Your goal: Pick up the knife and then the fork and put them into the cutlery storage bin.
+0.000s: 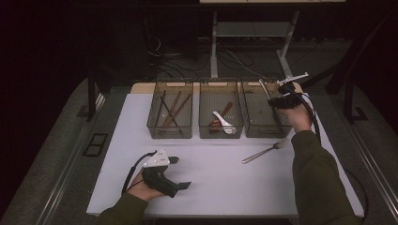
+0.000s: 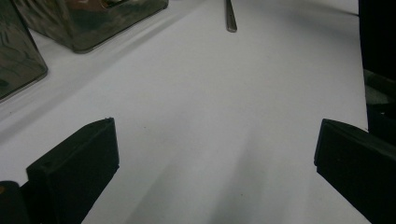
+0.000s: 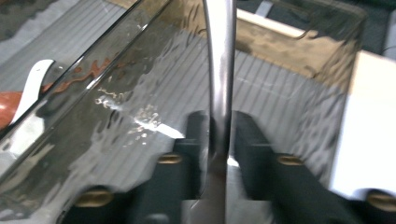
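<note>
Nearest the high camera, the left gripper [image 1: 177, 172] is being held low over the white table [image 1: 220, 187] by a hand in an olive sleeve. Its jaws are being kept wide apart, with nothing between them but bare tabletop, as is confirmed in the left gripper view [image 2: 215, 140].

Farther back on the right, the right gripper [image 1: 277, 91] is being held up above the right-hand bin [image 1: 263, 123] of three clear bins set in a row. A metal utensil [image 1: 264, 88] is being gripped by it; in the right gripper view the steel shank [image 3: 219, 70] is being pinched tightly between the two black jaws and is being pointed up and away over the bin's ribbed floor [image 3: 261, 84]. Which kind of utensil is being held cannot be told for certain, since its working end is being hidden by the jaws.

On the table in front of that bin, a fork [image 1: 265, 151] is being left lying flat, just beside the right forearm, and its handle end [image 2: 230, 16] is being caught at the top of the left gripper view. Dark and wooden chopsticks [image 1: 170, 108] are being kept in the left bin [image 1: 170, 131], while a white spoon [image 1: 223, 122] and a reddish-brown spoon [image 1: 221, 114] are being kept in the middle bin [image 1: 220, 133].
</note>
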A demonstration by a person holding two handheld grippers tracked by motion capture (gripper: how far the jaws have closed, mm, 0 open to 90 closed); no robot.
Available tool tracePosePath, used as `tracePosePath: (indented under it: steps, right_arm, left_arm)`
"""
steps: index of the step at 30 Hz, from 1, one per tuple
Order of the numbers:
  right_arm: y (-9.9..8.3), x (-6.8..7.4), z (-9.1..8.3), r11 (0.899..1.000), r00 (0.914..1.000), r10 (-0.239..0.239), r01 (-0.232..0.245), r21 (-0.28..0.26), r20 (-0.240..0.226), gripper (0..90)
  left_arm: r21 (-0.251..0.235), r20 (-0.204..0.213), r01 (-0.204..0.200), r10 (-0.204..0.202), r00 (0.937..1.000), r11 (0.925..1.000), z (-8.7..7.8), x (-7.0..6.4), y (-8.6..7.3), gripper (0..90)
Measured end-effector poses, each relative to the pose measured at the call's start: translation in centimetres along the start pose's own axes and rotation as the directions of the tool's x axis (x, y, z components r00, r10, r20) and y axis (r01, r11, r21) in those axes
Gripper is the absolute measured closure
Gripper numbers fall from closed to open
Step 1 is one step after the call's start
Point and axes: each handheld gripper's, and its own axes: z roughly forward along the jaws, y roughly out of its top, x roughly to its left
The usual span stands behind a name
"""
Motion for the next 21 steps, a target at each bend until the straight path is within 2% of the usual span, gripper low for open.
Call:
tracePosePath:
  steps: [3,6,11,15,21]
  right_arm:
    - [-0.2,-0.1,0.2,1.0,0.9998,0.017,-0.017,0.004,-0.011,61.5]
    - [-0.4,-0.1,-0.2,1.0,0.9996,0.023,-0.023,-0.003,-0.018,59.6]
    - [-1.1,0.1,-2.0,0.996,0.9968,0.04,-0.046,-0.079,-0.069,56.3]
    - [-2.2,0.5,-3.8,0.993,0.9946,0.018,-0.03,-0.116,-0.103,58.9]
    - [-4.0,1.5,-6.6,0.99,0.9913,-0.007,-0.012,-0.142,-0.131,71.5]
  left_arm:
    - [-0.001,0.002,-0.005,0.005,1.0,1.0,0.0,0.0,0.0,0.0]
    - [0.0,0.001,-0.009,0.009,1.0,1.0,0.0,0.0,0.0,0.0]
    - [0.001,0.002,-0.013,0.013,0.9999,0.9999,0.0,0.0,0.0,0.0]
    - [0.003,0.002,-0.018,0.018,0.9998,0.9998,0.0,0.0,0.0,0.0]
    - [0.005,-0.004,-0.012,0.012,0.9999,0.9999,0.0,-0.1,0.0,0.0]
